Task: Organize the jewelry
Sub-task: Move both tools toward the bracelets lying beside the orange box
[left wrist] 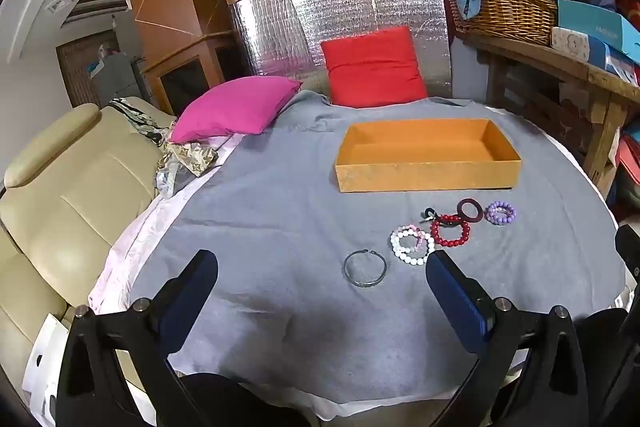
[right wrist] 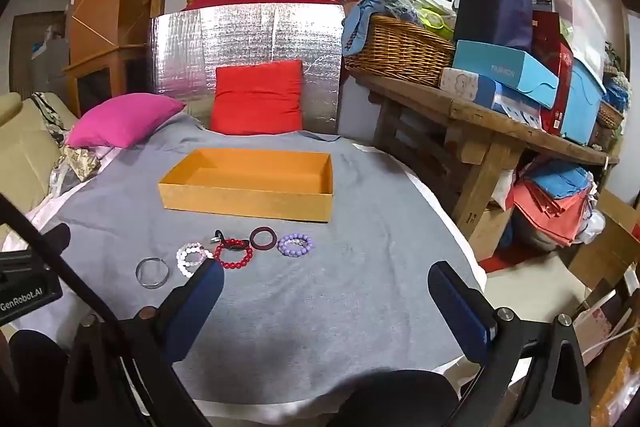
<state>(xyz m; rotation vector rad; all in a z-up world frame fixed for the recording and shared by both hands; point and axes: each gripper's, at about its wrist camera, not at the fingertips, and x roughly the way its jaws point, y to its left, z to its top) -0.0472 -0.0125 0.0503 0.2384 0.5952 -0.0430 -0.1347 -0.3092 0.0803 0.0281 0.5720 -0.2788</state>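
Observation:
An empty orange box [left wrist: 424, 173] [right wrist: 244, 201] sits on the grey cloth. In front of it lie a silver bangle [left wrist: 365, 268] [right wrist: 152, 273], a white-pink bead bracelet [left wrist: 412, 245] [right wrist: 192, 257], a red bead bracelet [left wrist: 450, 230] [right wrist: 234, 253], a dark red ring [left wrist: 469, 209] [right wrist: 263, 238], a purple bead bracelet [left wrist: 501, 213] [right wrist: 296, 244] and a small dark piece [left wrist: 429, 214] [right wrist: 218, 235]. My left gripper [left wrist: 322, 267] is open and empty, just short of the bangle. My right gripper [right wrist: 326, 279] is open and empty, right of the jewelry.
A pink pillow [left wrist: 236, 109] and a red pillow [left wrist: 374, 67] lie at the back, before a silver foil panel [left wrist: 340, 15]. A beige sofa [left wrist: 68, 195] is at left. A wooden bench [right wrist: 480, 123] with a wicker basket [right wrist: 400, 51] and boxes stands at right.

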